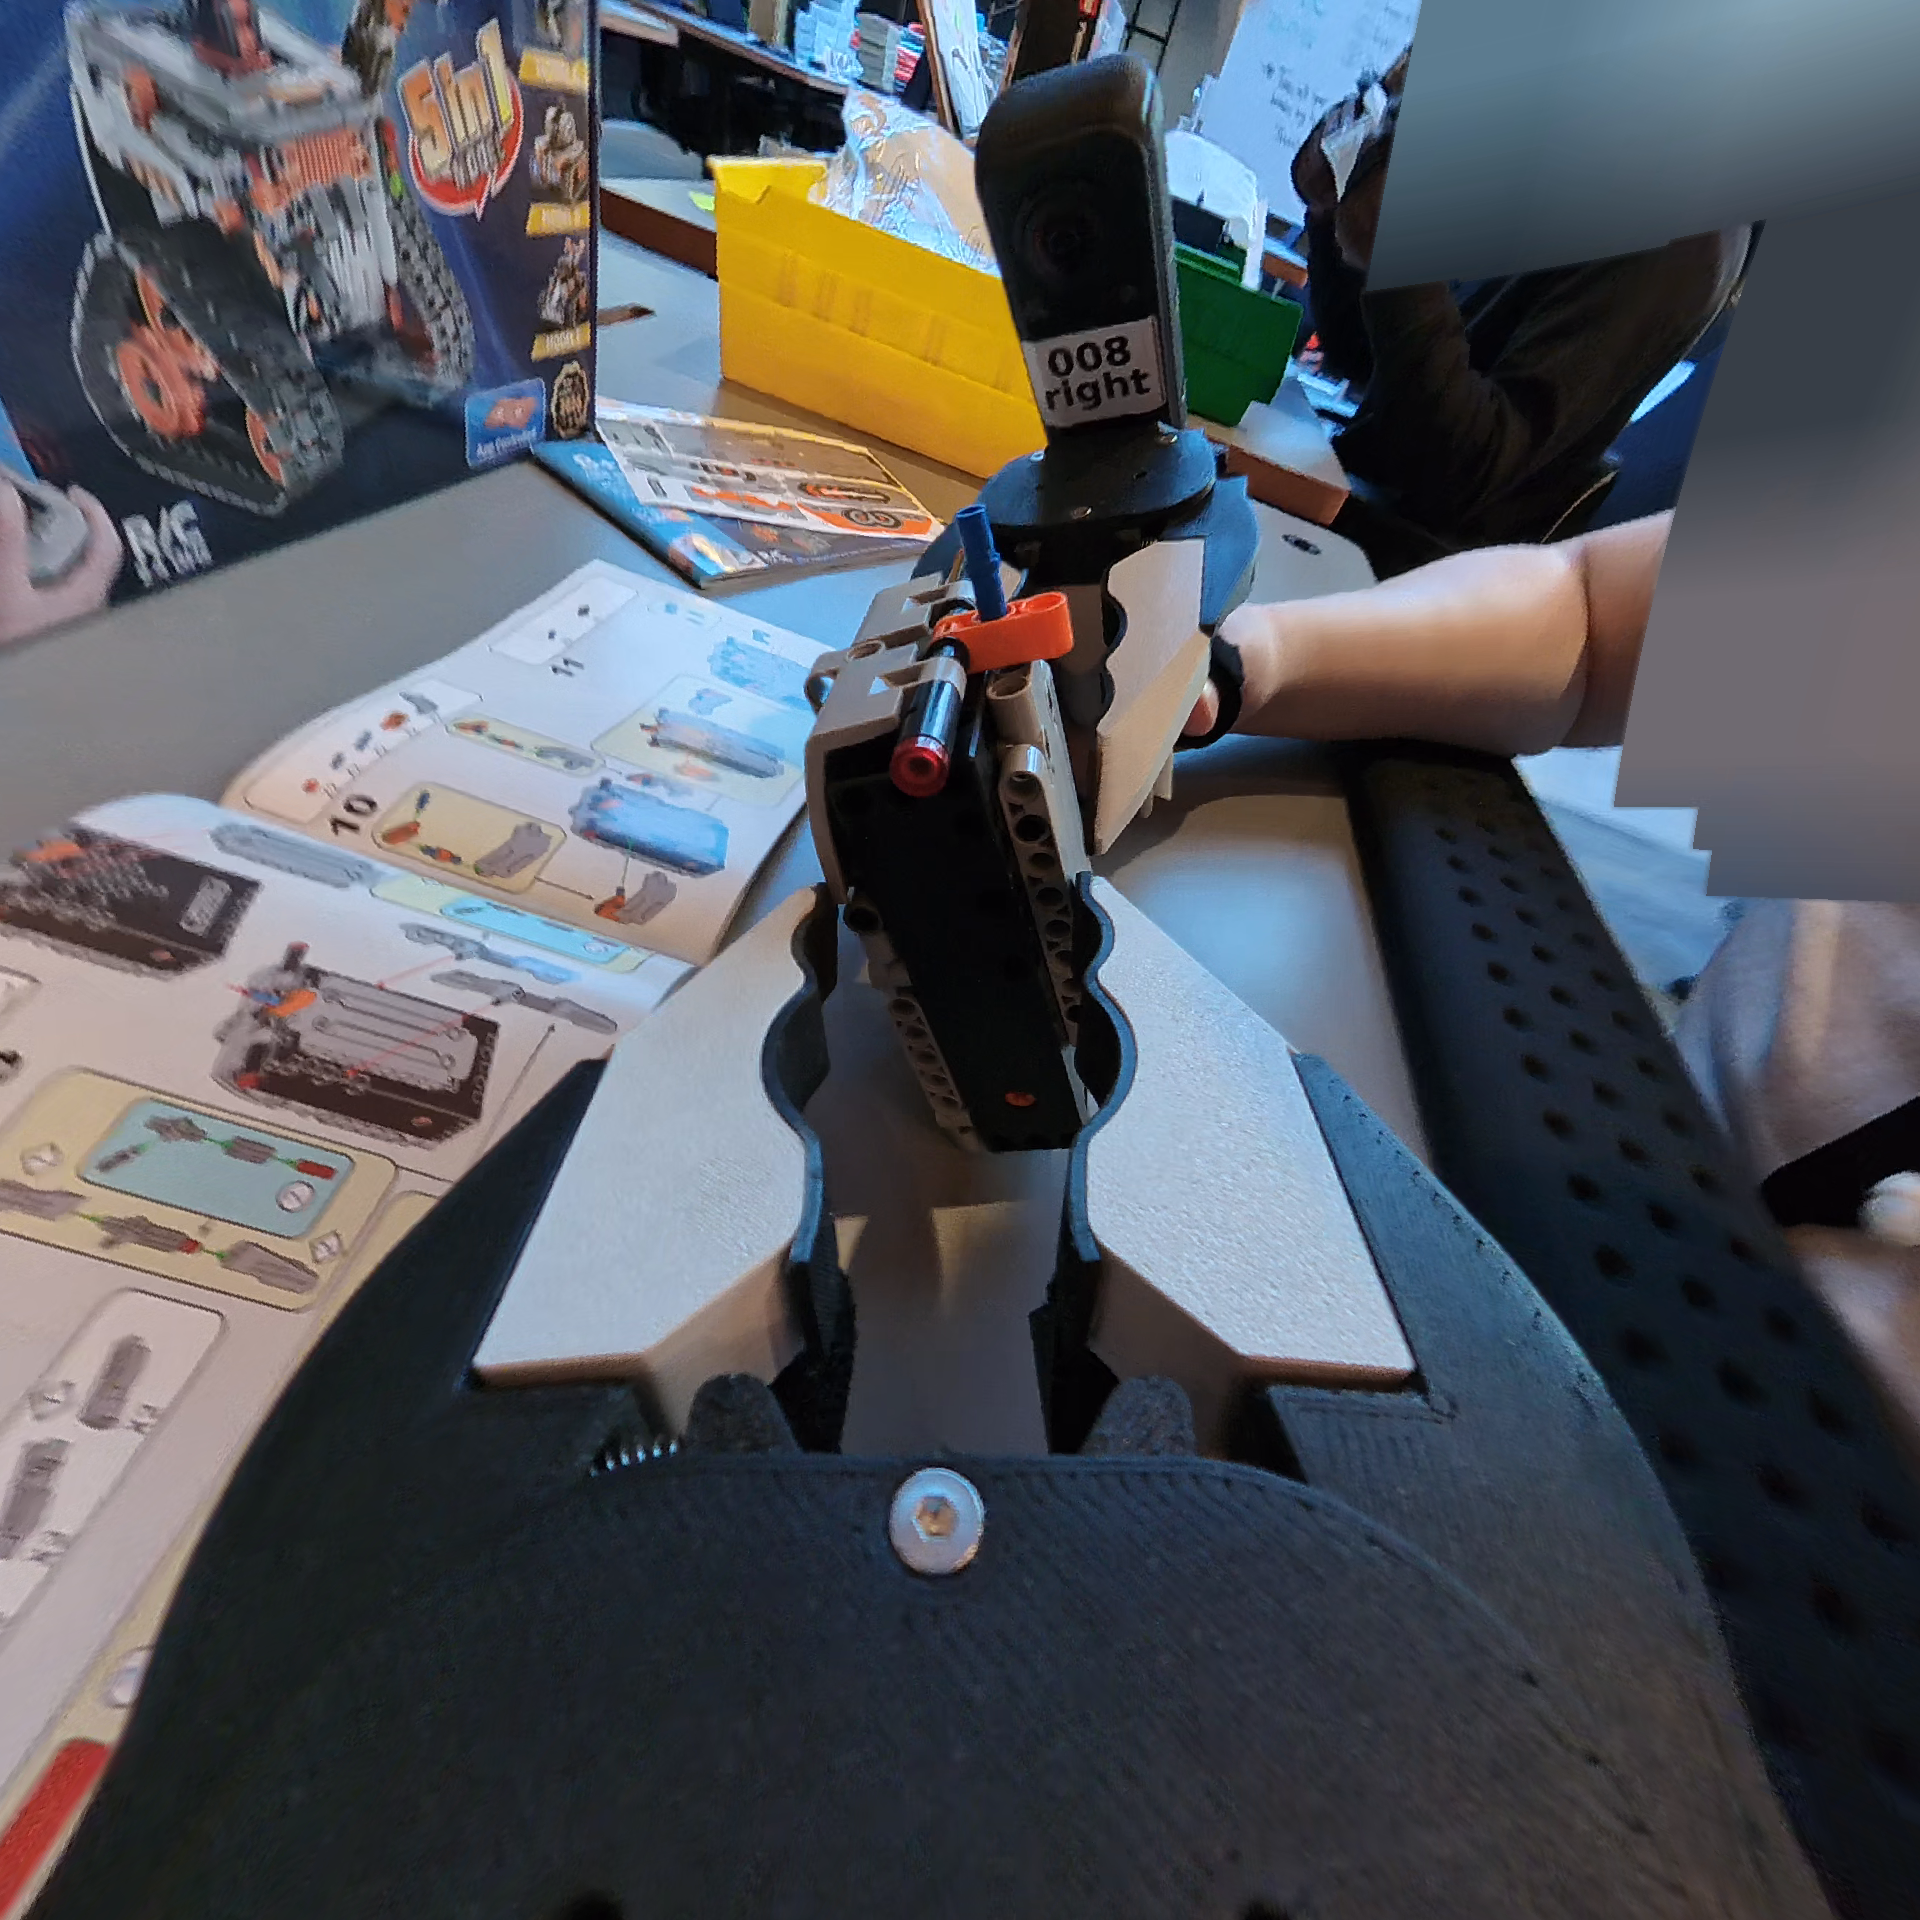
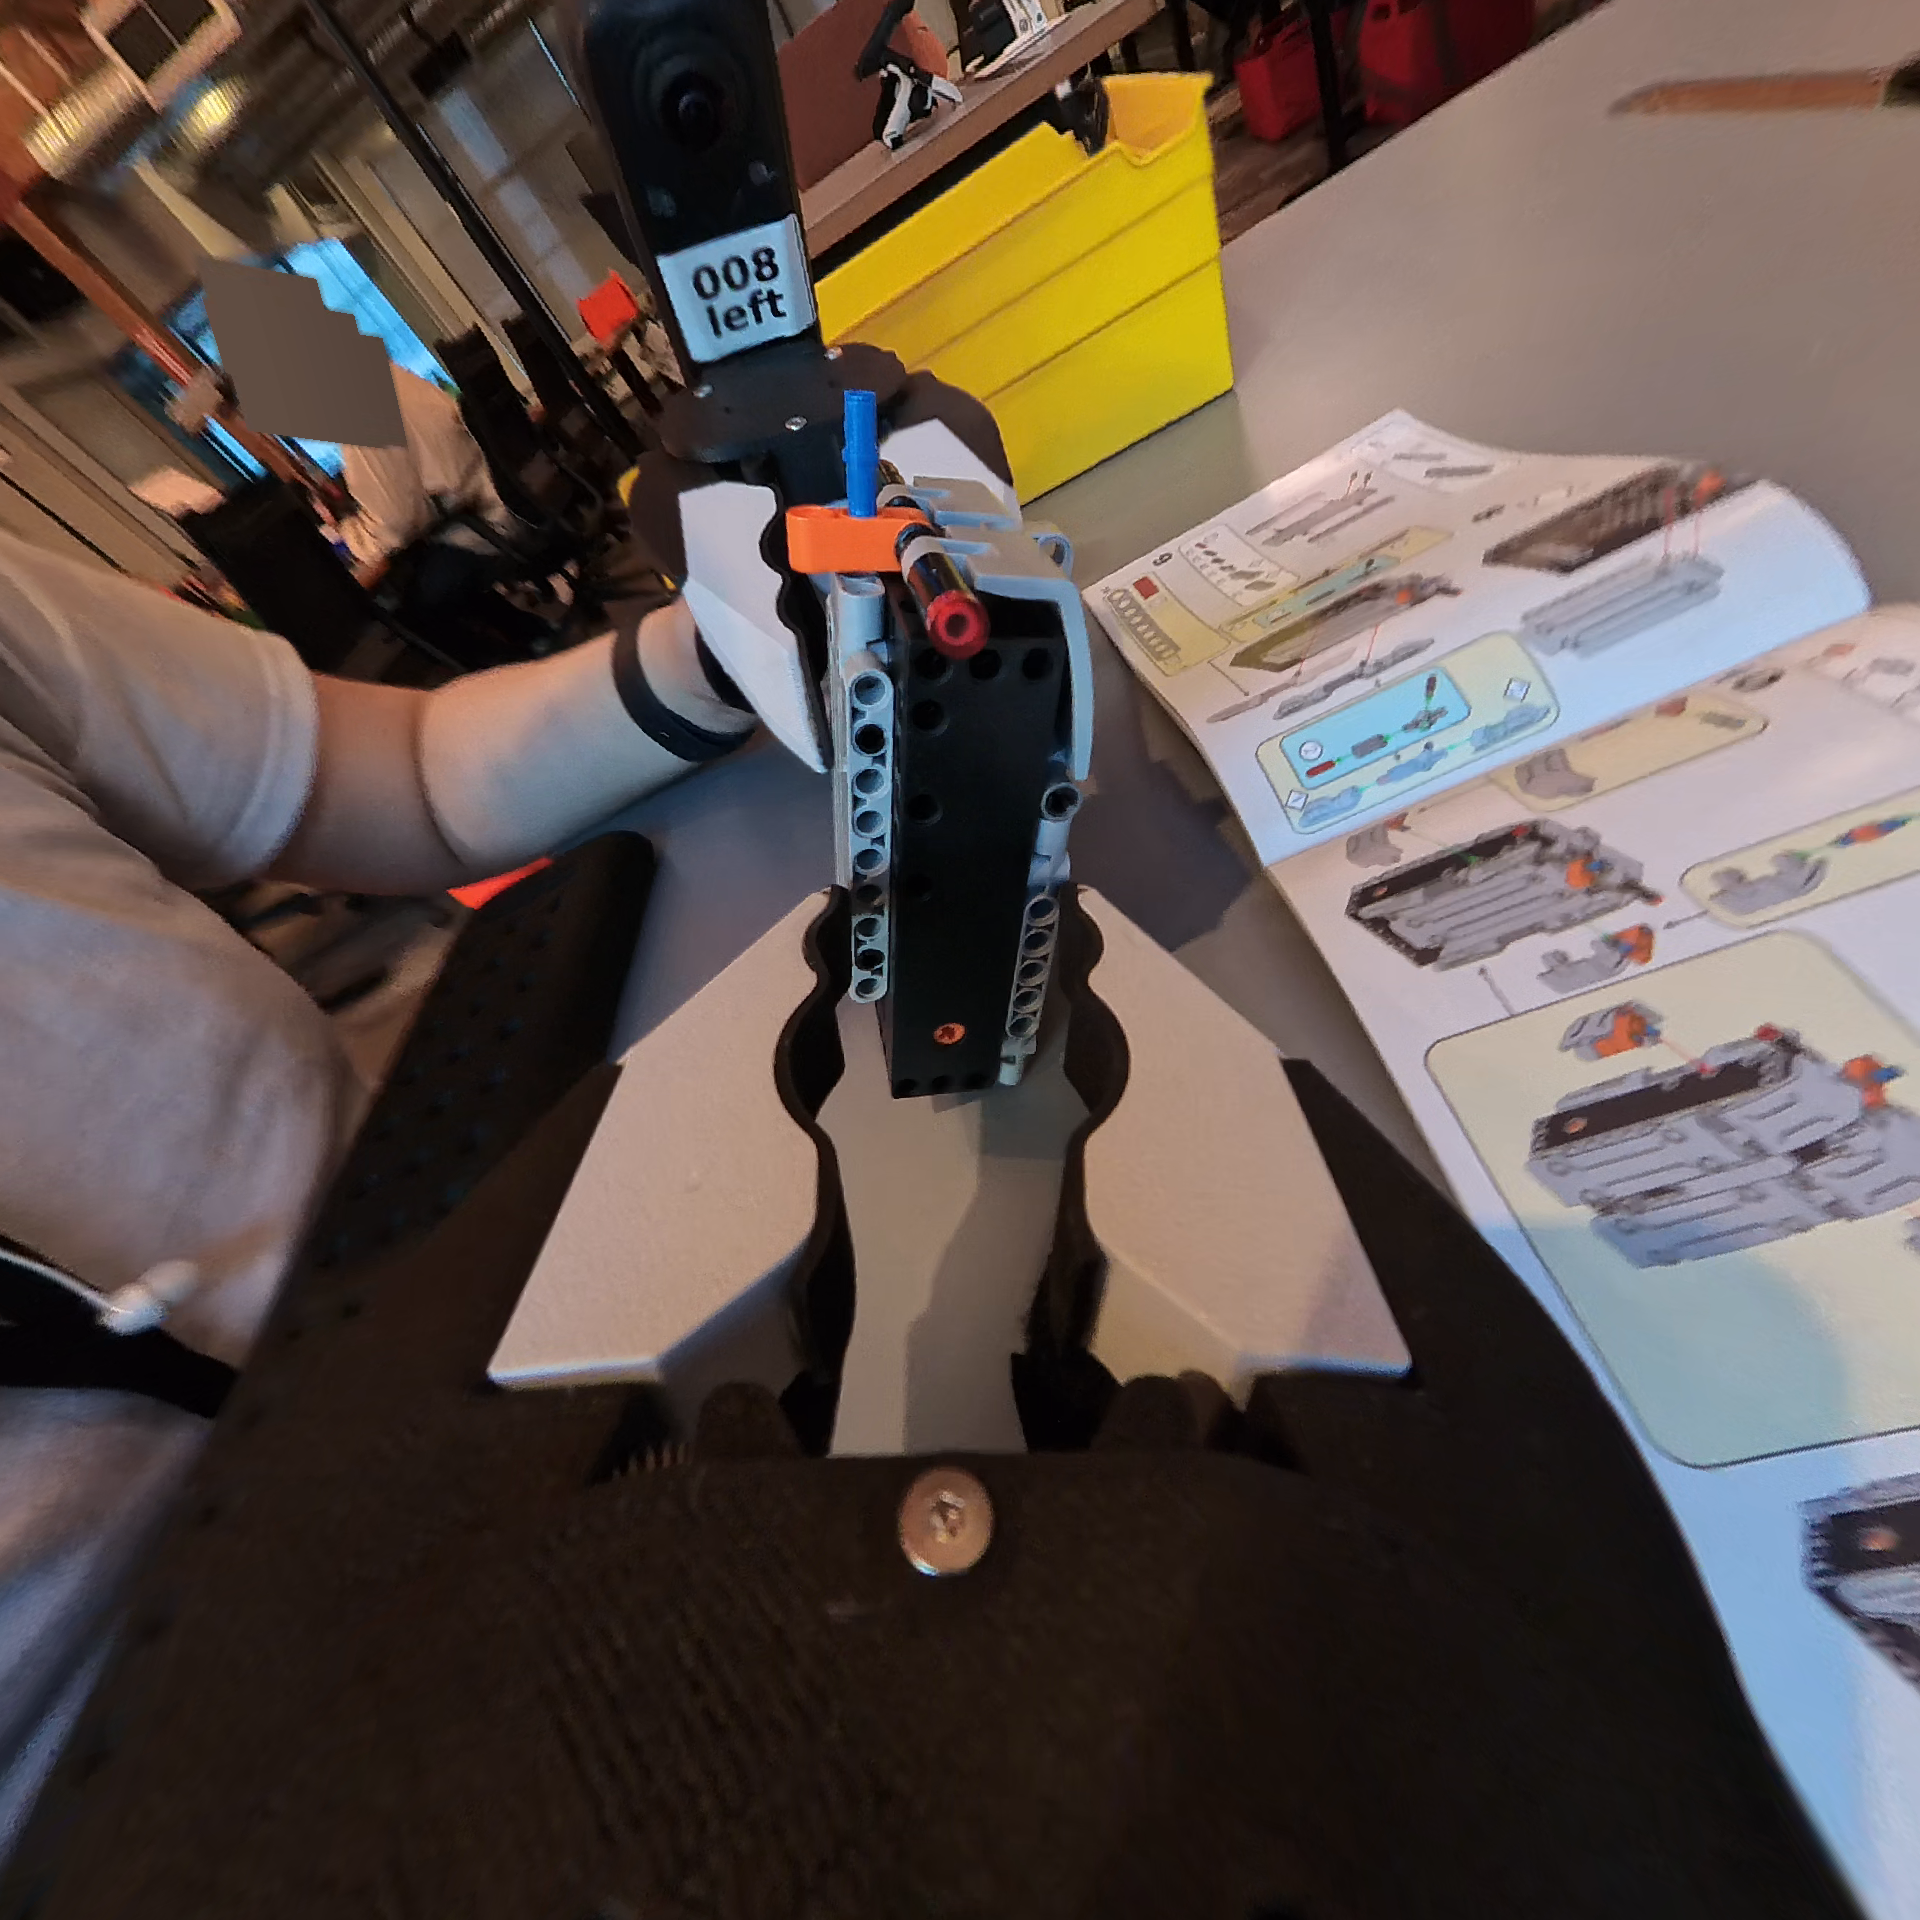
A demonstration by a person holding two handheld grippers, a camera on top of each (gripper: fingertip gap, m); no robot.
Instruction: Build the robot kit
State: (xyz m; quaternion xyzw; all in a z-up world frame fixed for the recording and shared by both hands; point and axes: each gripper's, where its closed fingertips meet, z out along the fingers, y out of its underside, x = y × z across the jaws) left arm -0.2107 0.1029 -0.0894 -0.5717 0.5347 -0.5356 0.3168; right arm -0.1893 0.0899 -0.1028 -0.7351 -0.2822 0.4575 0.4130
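A black and grey brick assembly (image 1: 935, 883) is held in the air between both grippers, above the table. My left gripper (image 1: 956, 935) is shut on its near end. My right gripper (image 2: 951, 935) is shut on the opposite end of the same assembly (image 2: 966, 779). On top sit an orange beam (image 1: 1013, 629), an upright blue pin (image 1: 982, 556) and a black axle with a red tip (image 1: 920, 764). They also show in the right wrist view: beam (image 2: 842, 540), pin (image 2: 860, 457), red tip (image 2: 956, 623). Each view shows the other gripper's fingers (image 1: 1143, 675) (image 2: 738, 623) at the far end.
An open instruction booklet (image 1: 416, 935) (image 2: 1558, 831) lies on the grey table. A yellow bin (image 1: 862, 312) (image 2: 1091, 281) and a green bin (image 1: 1236, 332) stand behind. A toy box (image 1: 260, 260) stands at the left, a second booklet (image 1: 769, 488) beside it. A person's arm (image 1: 1403, 644) and a black perforated chair (image 1: 1558, 1039) are close. My left and right fingertips are right by each other.
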